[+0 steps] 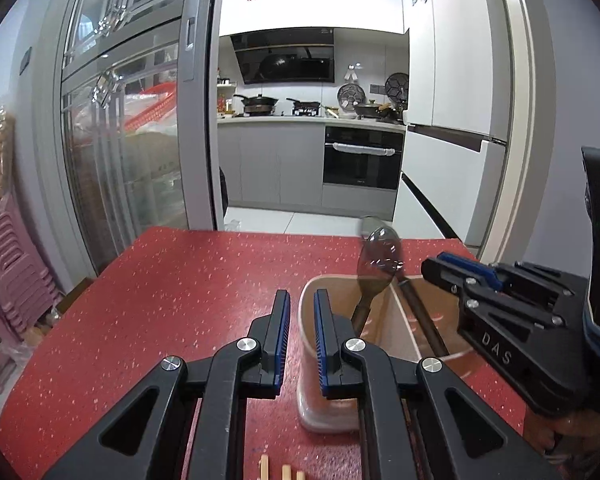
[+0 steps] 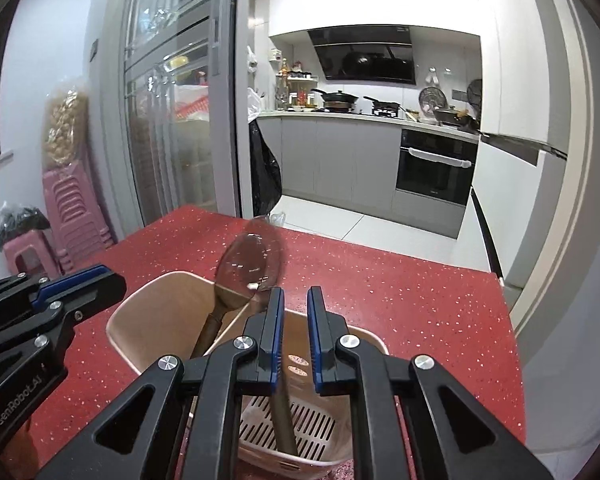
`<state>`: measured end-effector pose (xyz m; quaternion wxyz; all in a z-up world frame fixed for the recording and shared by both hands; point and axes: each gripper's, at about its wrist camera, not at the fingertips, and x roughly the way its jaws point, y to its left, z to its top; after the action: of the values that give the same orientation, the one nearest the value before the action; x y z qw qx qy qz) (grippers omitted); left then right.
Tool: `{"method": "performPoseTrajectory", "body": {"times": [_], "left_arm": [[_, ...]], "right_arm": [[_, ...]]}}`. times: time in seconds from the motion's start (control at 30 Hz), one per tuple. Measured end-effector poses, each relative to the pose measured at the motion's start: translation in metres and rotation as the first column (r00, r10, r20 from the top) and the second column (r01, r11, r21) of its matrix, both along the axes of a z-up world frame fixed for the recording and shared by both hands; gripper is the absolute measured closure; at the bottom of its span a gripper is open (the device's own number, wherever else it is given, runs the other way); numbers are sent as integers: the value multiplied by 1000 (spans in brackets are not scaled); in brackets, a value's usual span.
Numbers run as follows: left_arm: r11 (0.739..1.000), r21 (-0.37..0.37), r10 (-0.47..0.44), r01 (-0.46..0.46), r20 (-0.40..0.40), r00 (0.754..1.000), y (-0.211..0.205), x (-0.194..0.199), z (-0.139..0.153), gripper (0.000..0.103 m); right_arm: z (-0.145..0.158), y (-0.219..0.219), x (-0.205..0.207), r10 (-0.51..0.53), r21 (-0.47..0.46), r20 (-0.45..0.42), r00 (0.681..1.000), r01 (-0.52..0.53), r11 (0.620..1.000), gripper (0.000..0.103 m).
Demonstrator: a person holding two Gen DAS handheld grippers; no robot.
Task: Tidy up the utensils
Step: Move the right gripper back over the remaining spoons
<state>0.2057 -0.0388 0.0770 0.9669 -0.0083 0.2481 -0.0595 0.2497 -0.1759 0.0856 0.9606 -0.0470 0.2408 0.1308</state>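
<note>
A beige two-compartment utensil holder (image 1: 384,336) (image 2: 168,312) stands on the red speckled table (image 1: 160,300) (image 2: 420,312). Two dark-handled spoons (image 1: 378,260) (image 2: 248,262) stand in it, bowls up, one per compartment. My left gripper (image 1: 302,308) is open and empty at the holder's left wall; it also shows in the right wrist view (image 2: 80,286). My right gripper (image 2: 292,308) is open just above the holder, beside one spoon's handle (image 2: 282,420); it also shows in the left wrist view (image 1: 452,270). Chopstick tips (image 1: 284,470) lie at the near edge.
The table ends ahead at a kitchen doorway. A glass sliding door (image 1: 132,120) and stacked pink stools (image 1: 8,264) (image 2: 76,216) are to the left. A white fridge (image 1: 460,100) is to the right.
</note>
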Motion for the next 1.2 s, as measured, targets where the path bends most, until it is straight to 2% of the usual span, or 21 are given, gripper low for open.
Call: {"method": "performPoseTrajectory", "body": {"times": [0.1, 0.17, 0.23, 0.37, 0.43, 0.6, 0.77, 0.9, 0.93, 0.97, 1.0, 1.03, 1.2], "left_arm": [[1000, -16, 4, -5, -28, 1000, 4, -3, -2, 65], [1000, -19, 5, -6, -42, 999, 5, -7, -3, 65], [1000, -13, 5, -6, -56, 998, 6, -12, -4, 65], [1000, 18, 10, -8, -95, 995, 10, -25, -6, 65], [999, 33, 16, -12, -122, 992, 14, -33, -9, 65], [998, 56, 42, -30, -226, 973, 31, -54, -25, 65], [998, 30, 67, -61, -302, 951, 50, -80, -47, 65], [996, 4, 80, -84, -342, 936, 61, -98, -63, 65], [996, -6, 82, -89, -352, 932, 64, -102, -67, 61], [995, -15, 84, -95, -363, 928, 67, -105, -69, 21], [993, -16, 100, -114, -371, 923, 70, -109, -72, 0], [992, -15, 115, -129, -358, 927, 72, -114, -72, 0], [993, 38, 121, -115, -356, 927, 75, -124, -79, 0]], "right_arm": [[1, -4, -5, 7, 13, -26, 1000, -7, 1000, 89], [5, -10, -10, -5, 23, -43, 999, 6, 1000, 77], [10, -18, -16, -7, 59, -68, 998, 11, 998, 57], [15, -36, -34, 4, 146, -143, 990, 17, 989, 49], [13, -44, -45, 5, 179, -186, 982, 28, 983, 41], [-7, -58, -77, -15, 215, -308, 951, 85, 973, 34], [-35, -65, -105, -26, 240, -426, 904, 140, 961, 33], [-49, -64, -121, -31, 240, -476, 879, 163, 957, 31], [-52, -63, -124, -32, 239, -484, 874, 167, 957, 30], [-53, -61, -126, -32, 237, -491, 871, 169, 957, 30], [-55, -60, -129, -31, 237, -499, 866, 171, 956, 27], [-58, -59, -132, -26, 240, -509, 860, 171, 956, 24], [-66, -52, -141, -31, 225, -547, 836, 183, 957, 24]]}}
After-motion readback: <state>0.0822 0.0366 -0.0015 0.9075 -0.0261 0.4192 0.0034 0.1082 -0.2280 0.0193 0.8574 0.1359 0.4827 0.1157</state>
